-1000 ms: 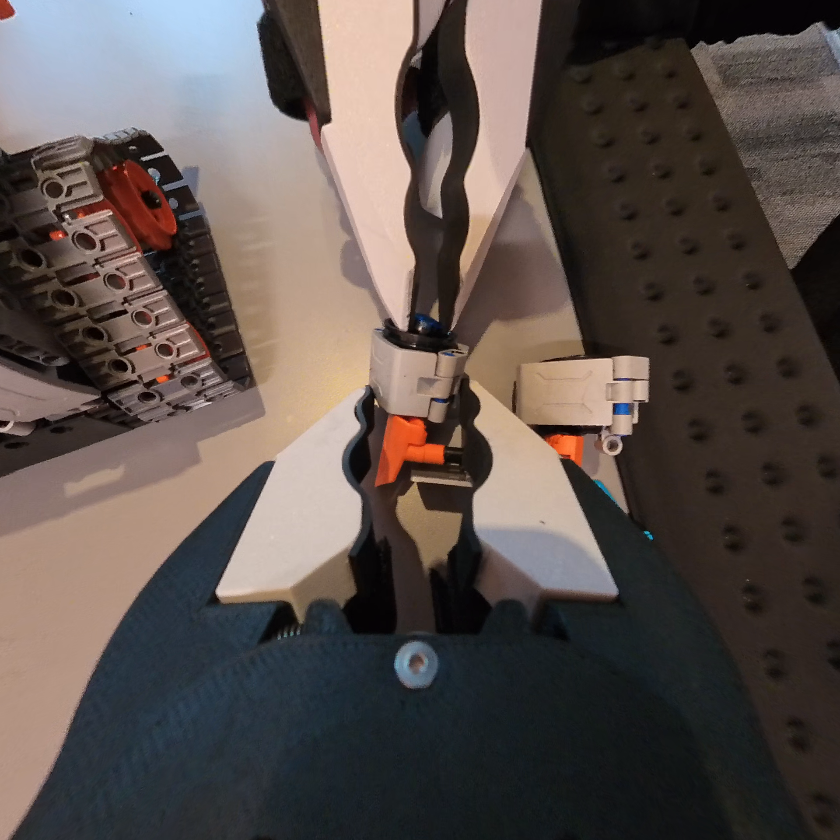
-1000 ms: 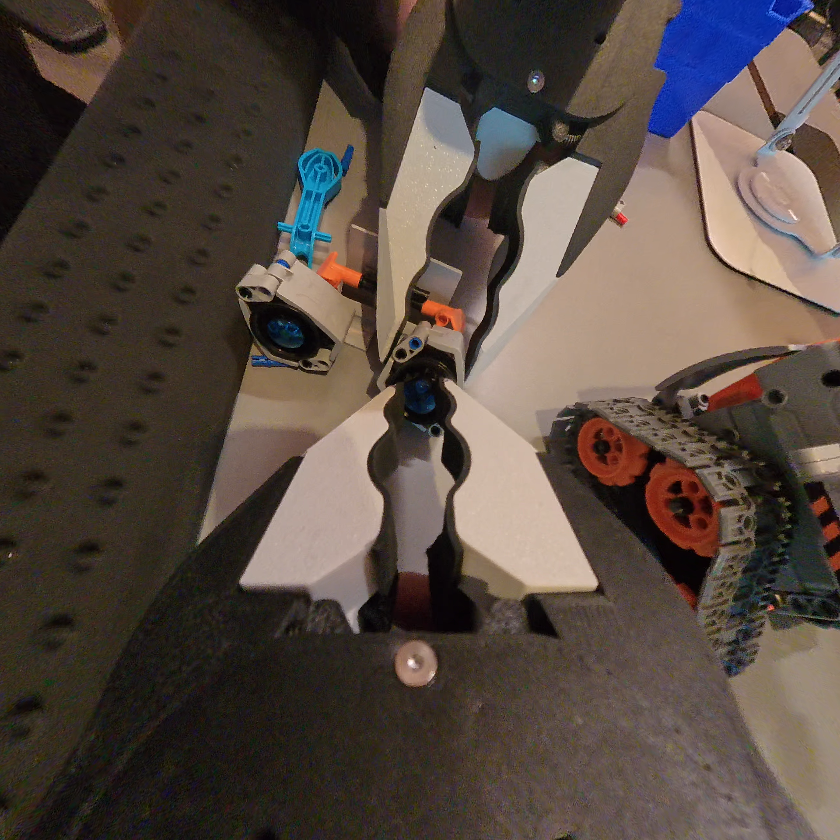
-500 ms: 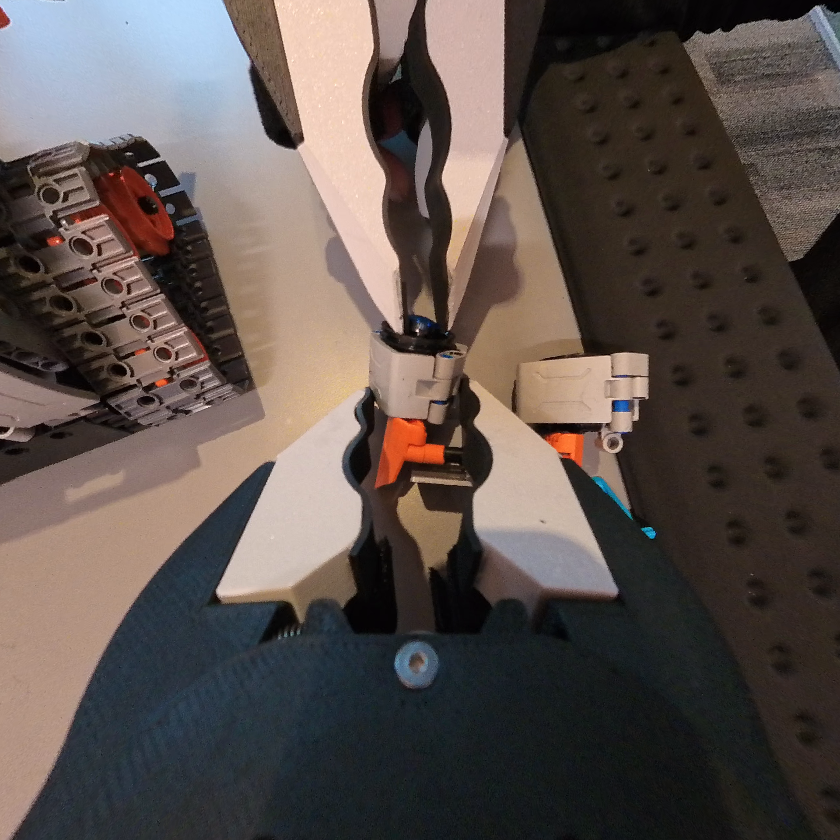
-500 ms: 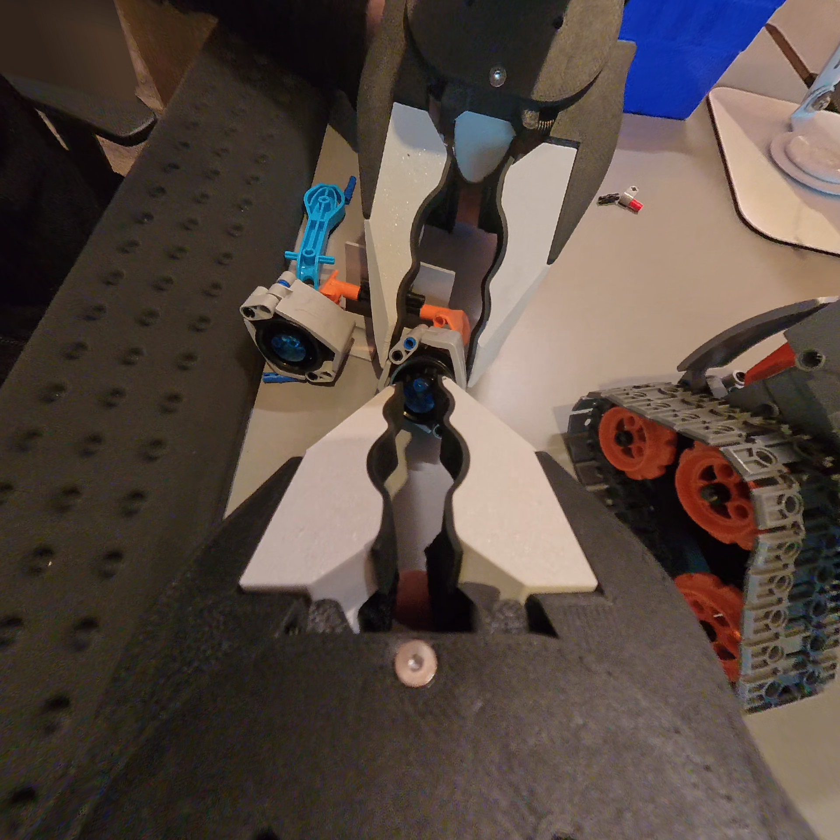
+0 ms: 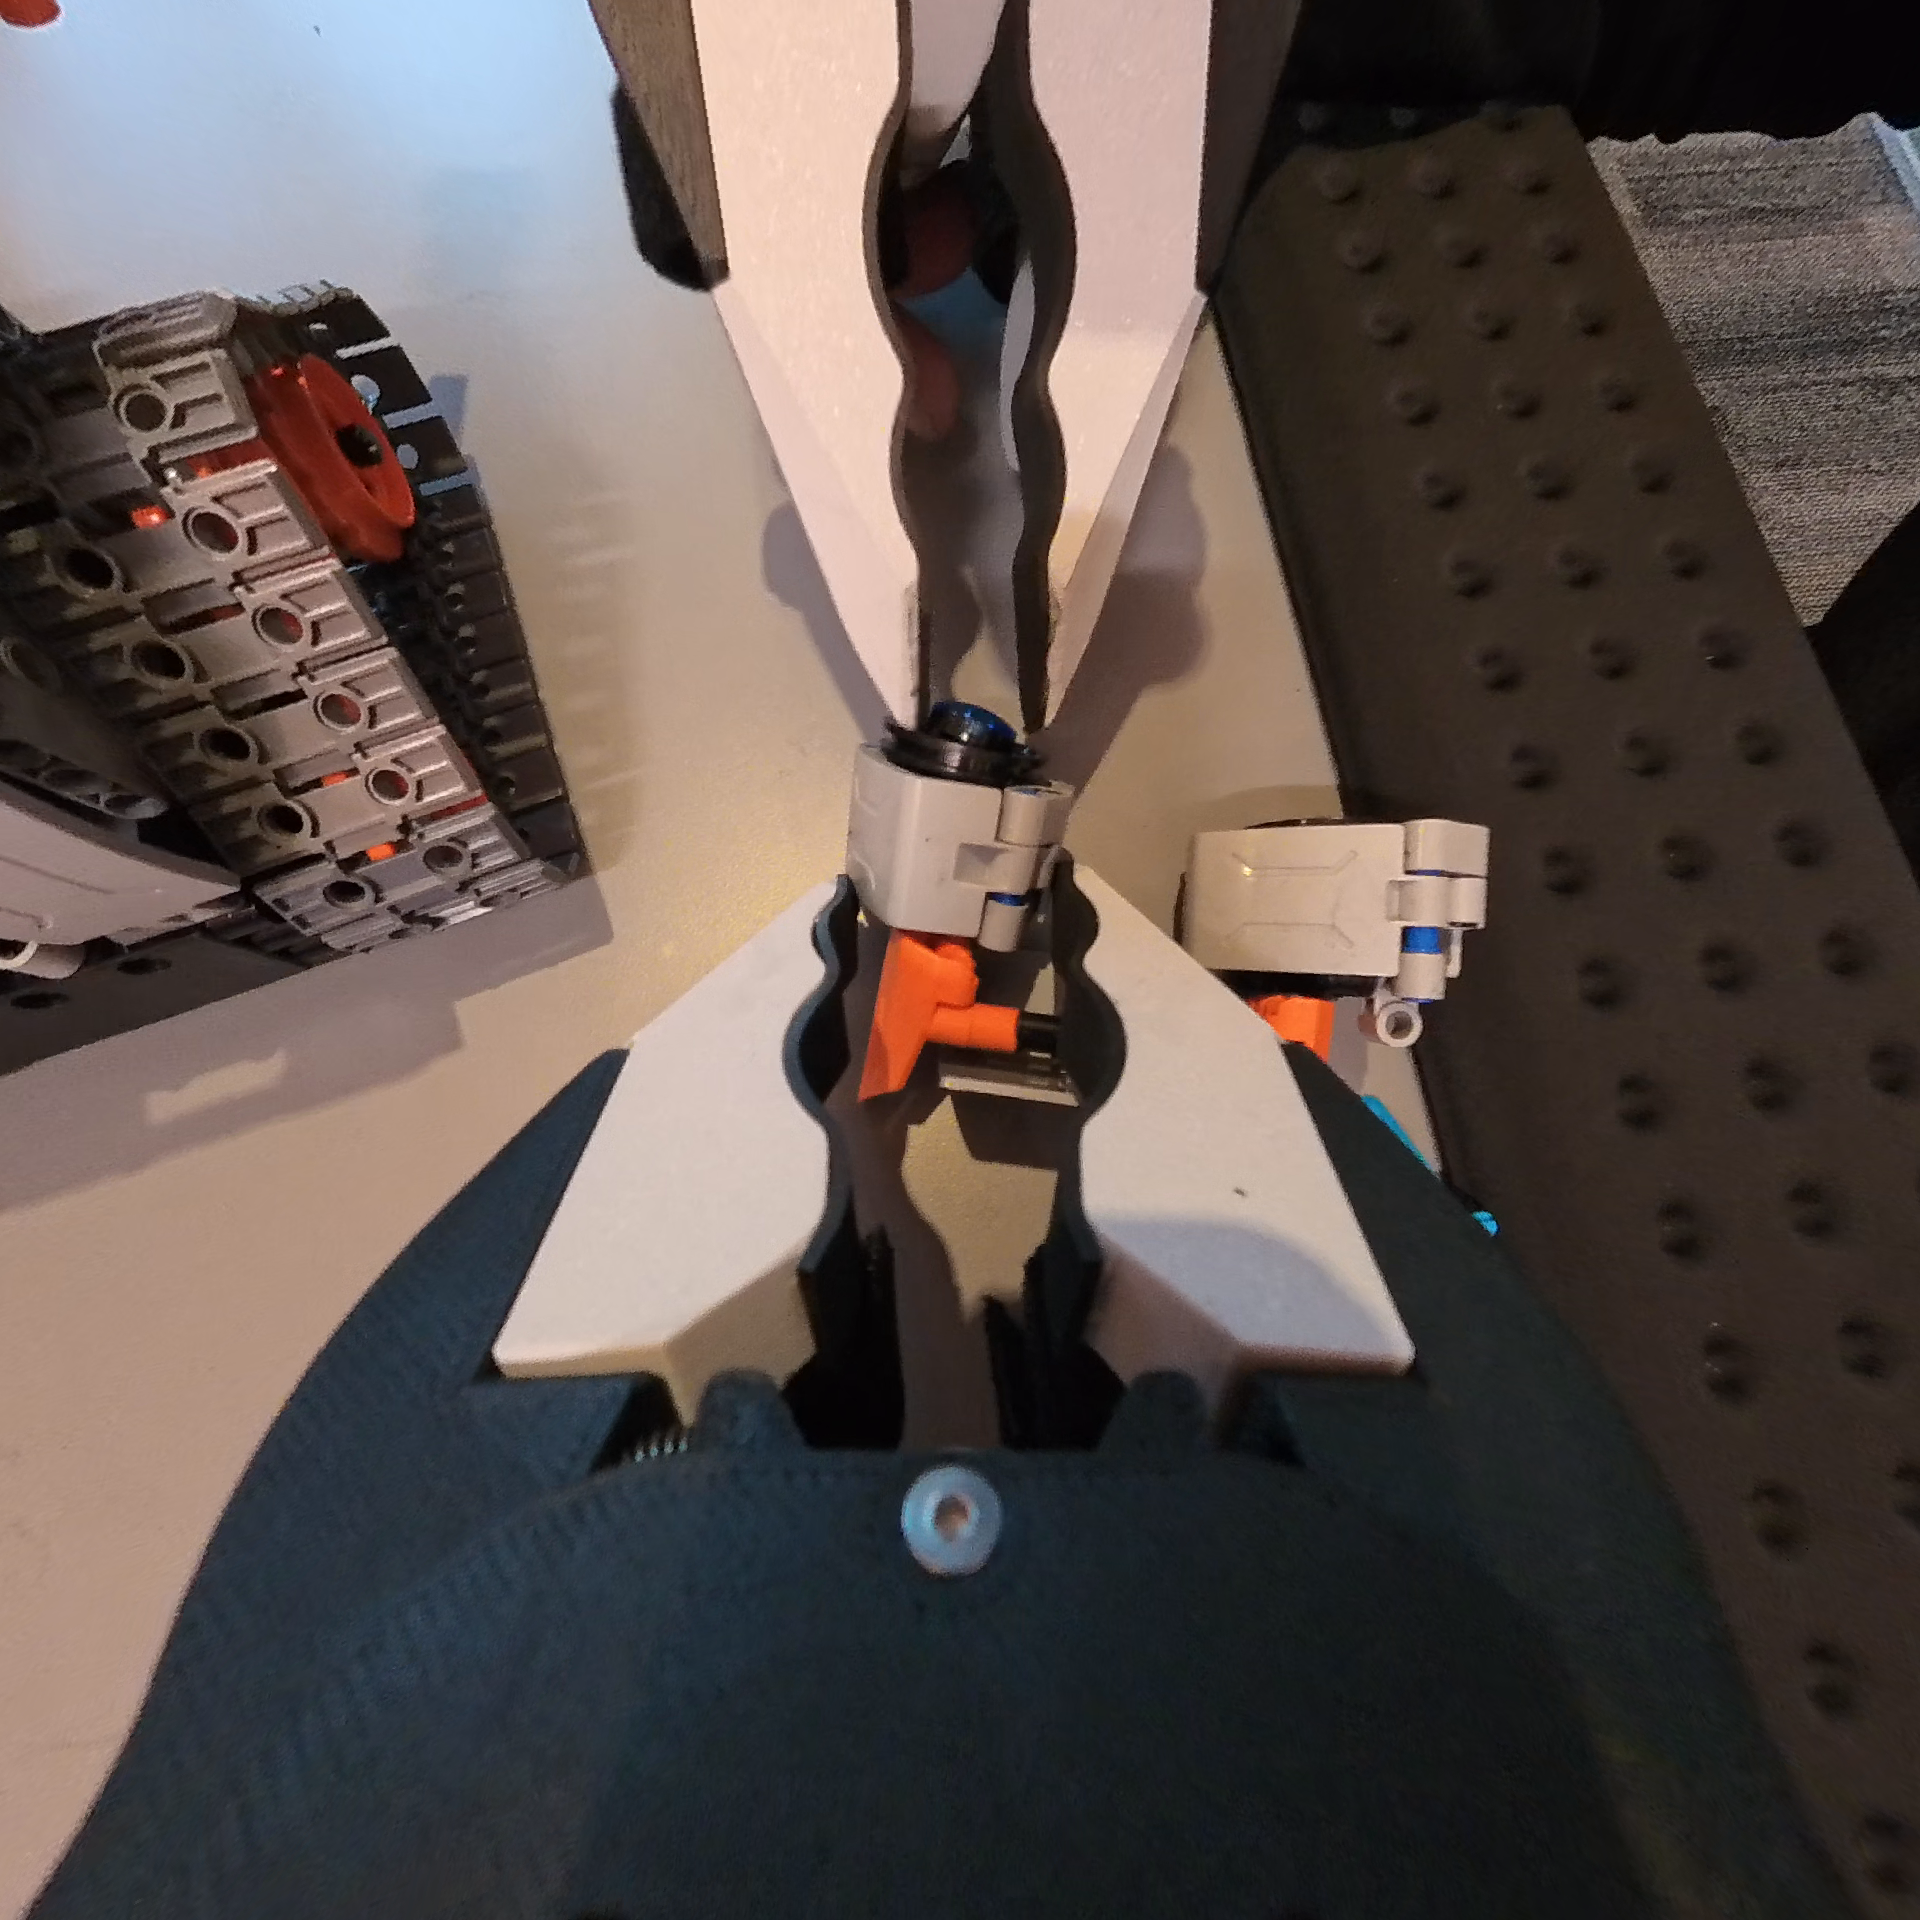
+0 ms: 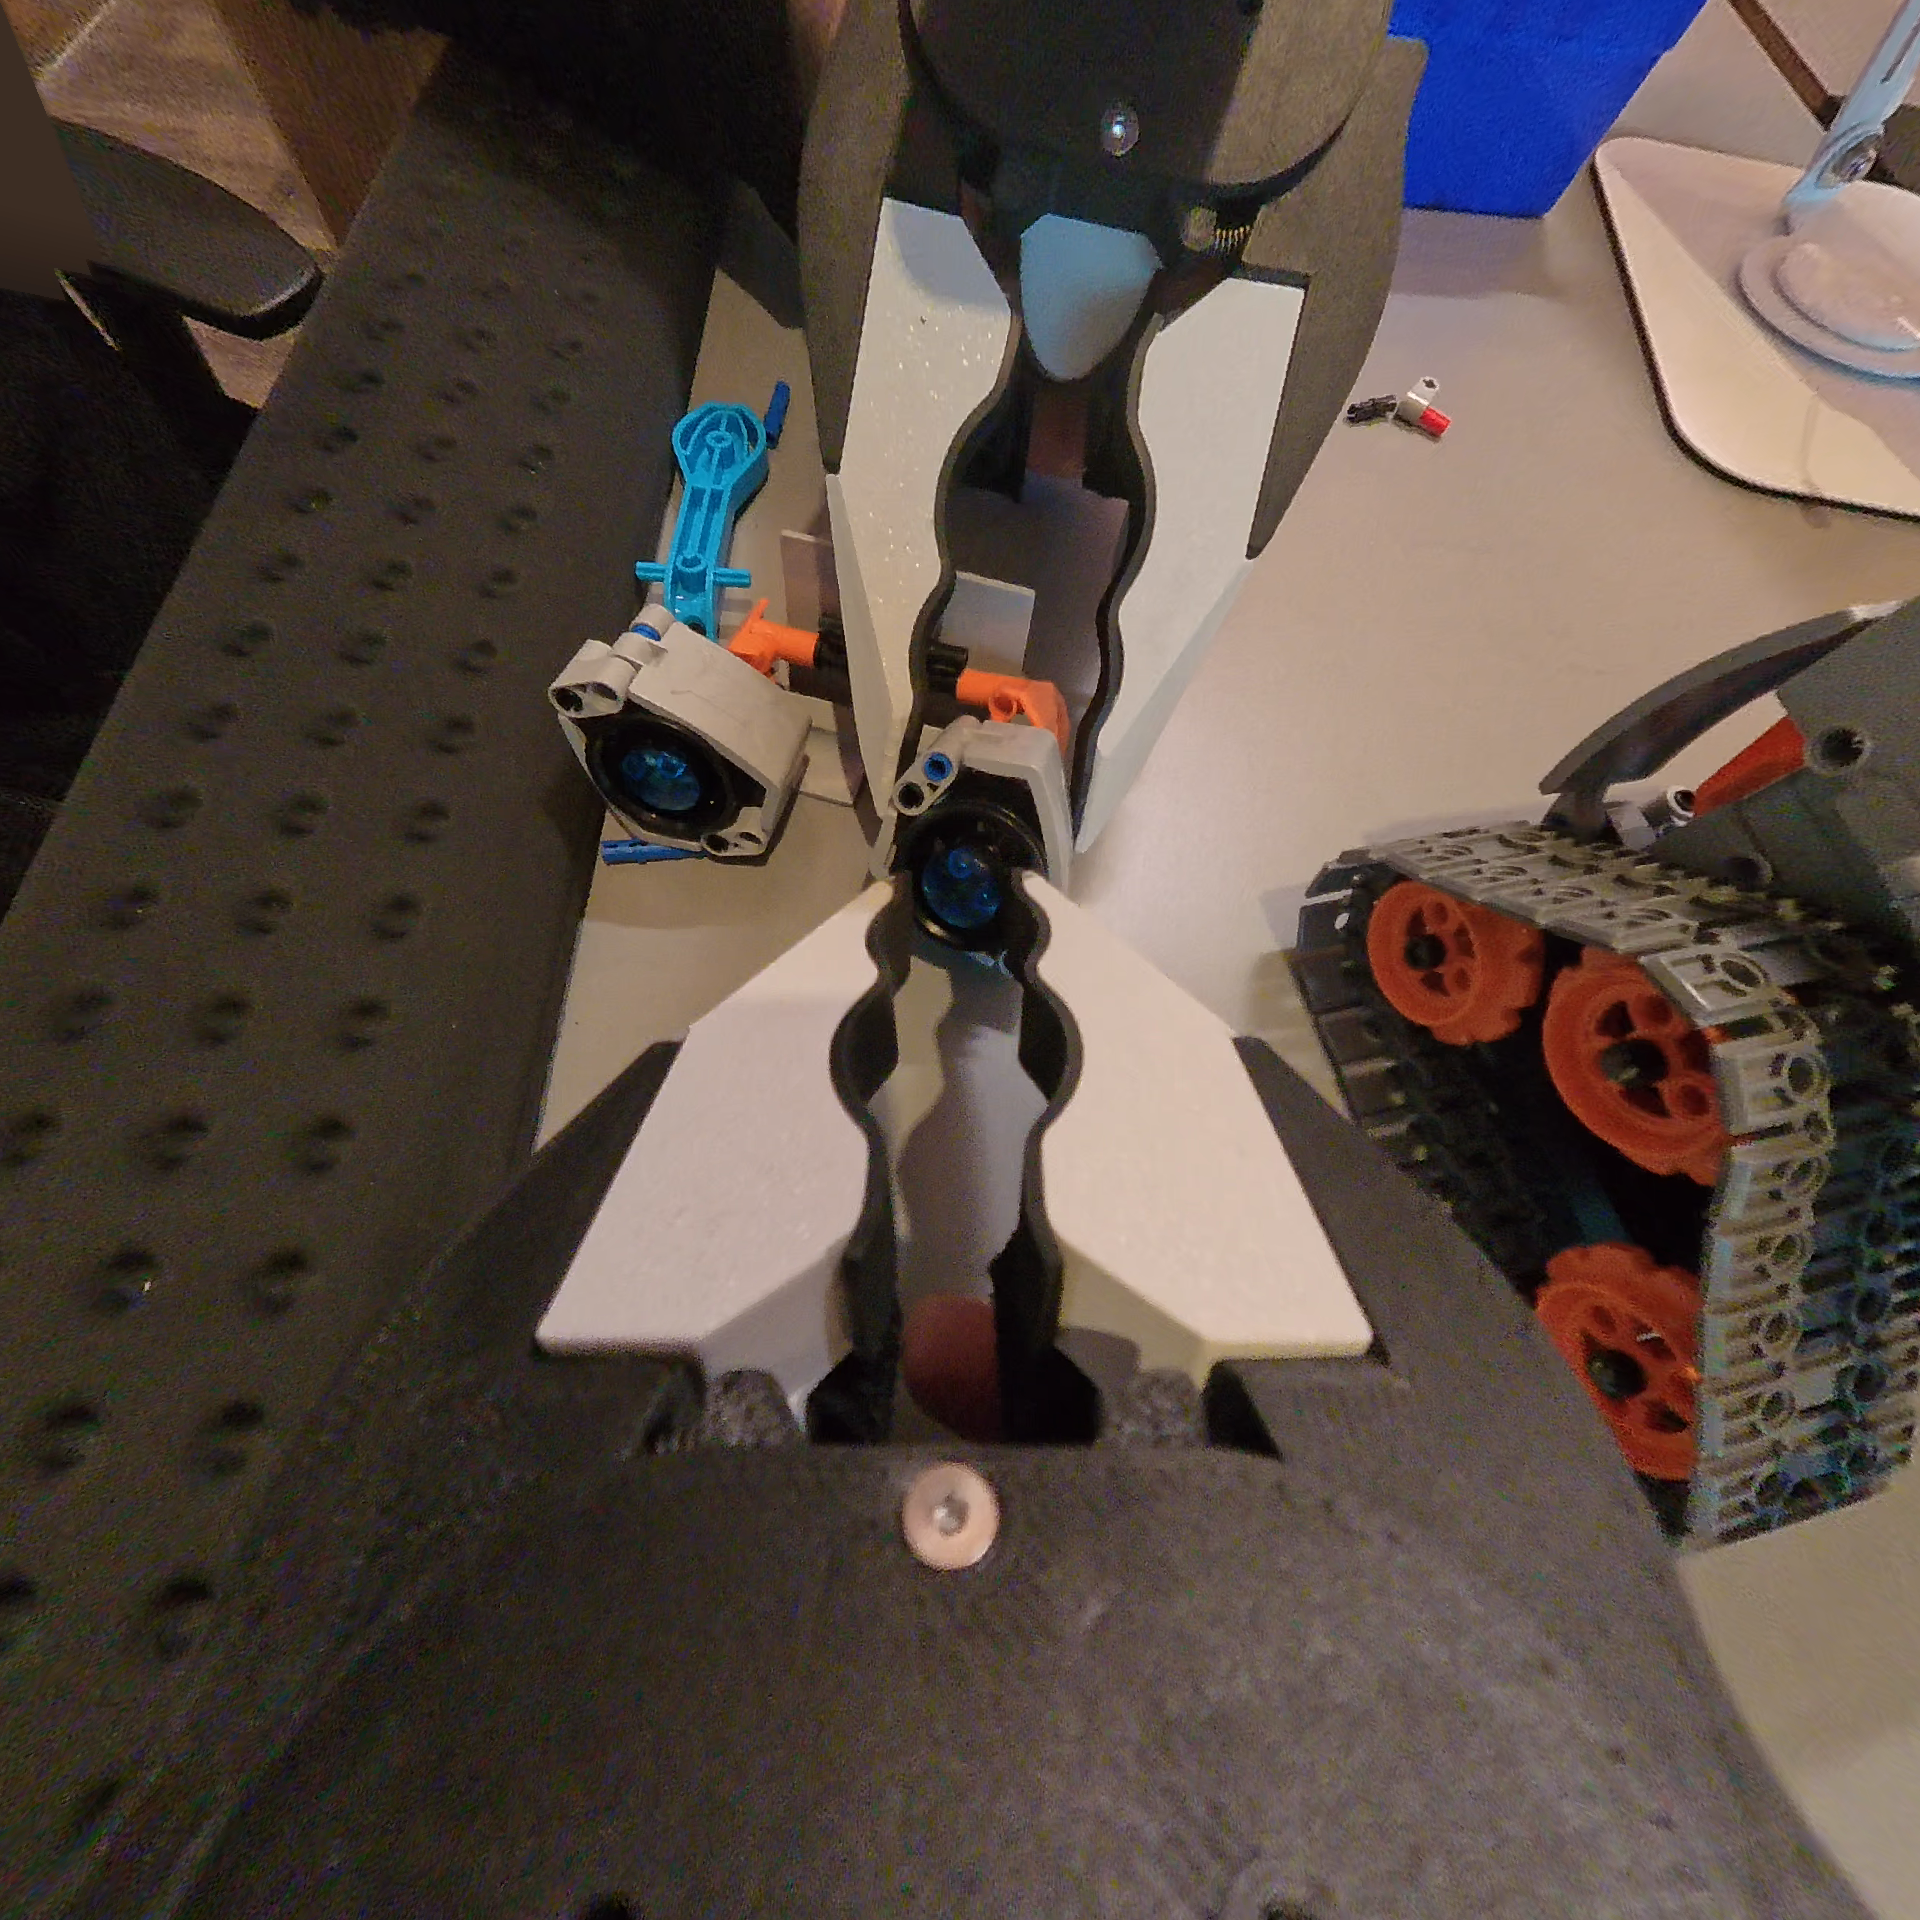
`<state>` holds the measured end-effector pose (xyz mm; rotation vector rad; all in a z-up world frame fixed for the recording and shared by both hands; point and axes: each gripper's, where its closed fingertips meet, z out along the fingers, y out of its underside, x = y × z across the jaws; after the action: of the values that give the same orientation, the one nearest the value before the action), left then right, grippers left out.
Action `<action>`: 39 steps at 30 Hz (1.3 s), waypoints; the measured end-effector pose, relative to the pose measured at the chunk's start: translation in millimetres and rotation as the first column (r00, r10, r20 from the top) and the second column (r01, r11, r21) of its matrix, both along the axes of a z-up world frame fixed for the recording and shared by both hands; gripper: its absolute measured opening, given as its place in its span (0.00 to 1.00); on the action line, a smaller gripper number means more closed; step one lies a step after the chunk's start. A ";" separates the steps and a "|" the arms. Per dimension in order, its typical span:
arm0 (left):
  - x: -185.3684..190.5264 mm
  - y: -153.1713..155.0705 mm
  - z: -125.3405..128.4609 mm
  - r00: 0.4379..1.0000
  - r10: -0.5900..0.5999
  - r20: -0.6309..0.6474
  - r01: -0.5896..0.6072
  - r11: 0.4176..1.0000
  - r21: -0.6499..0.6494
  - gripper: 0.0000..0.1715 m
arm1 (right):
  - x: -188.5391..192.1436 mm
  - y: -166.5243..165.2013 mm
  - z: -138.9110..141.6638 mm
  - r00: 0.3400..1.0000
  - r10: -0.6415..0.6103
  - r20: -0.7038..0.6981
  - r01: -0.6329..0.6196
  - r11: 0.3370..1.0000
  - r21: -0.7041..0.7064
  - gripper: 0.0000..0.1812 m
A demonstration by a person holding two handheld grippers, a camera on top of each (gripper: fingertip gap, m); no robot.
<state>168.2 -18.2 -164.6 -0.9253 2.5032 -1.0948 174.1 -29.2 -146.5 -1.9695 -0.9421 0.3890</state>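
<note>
Two grippers meet nose to nose over one grey plastic brick housing with a black ring and blue lens (image 5: 940,842), standing on the beige tabletop (image 5: 312,1247). Left gripper (image 5: 951,914): fingers part-closed around the housing's rear, gripping its sides just ahead of an orange connector piece (image 5: 914,1013) fixed behind it. Right gripper (image 6: 961,914): tips narrowed onto the black ring at the lens end, touching it from the opposite side.

Second matching grey housing with blue lens (image 6: 675,758) lies just beside the first, against the black perforated foam panel (image 6: 260,831). Turquoise plastic lever piece (image 6: 707,499) lies behind it, along the panel edge.

Tracked brick vehicle, grey links over orange wheels (image 6: 1621,1122), sits near on the far side of the grippers. Small red-and-grey pin (image 6: 1418,410) lies loose farther off. Blue bin (image 6: 1517,94) at the table's back; contents not visible. White tray with rounded corner (image 6: 1714,416) beside it, carrying a pale disc-shaped object.
</note>
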 end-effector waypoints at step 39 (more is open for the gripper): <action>-0.6 0.4 0.4 0.999 0.042 0.004 -0.042 0.998 -0.048 0.19 | 1.0 -1.5 0.9 0.995 -0.028 0.096 0.024 0.999 0.049 0.00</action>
<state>167.6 -17.8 -164.2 -0.9823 2.4515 -1.1470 175.1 -30.7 -145.6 -1.9692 -0.9768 0.2560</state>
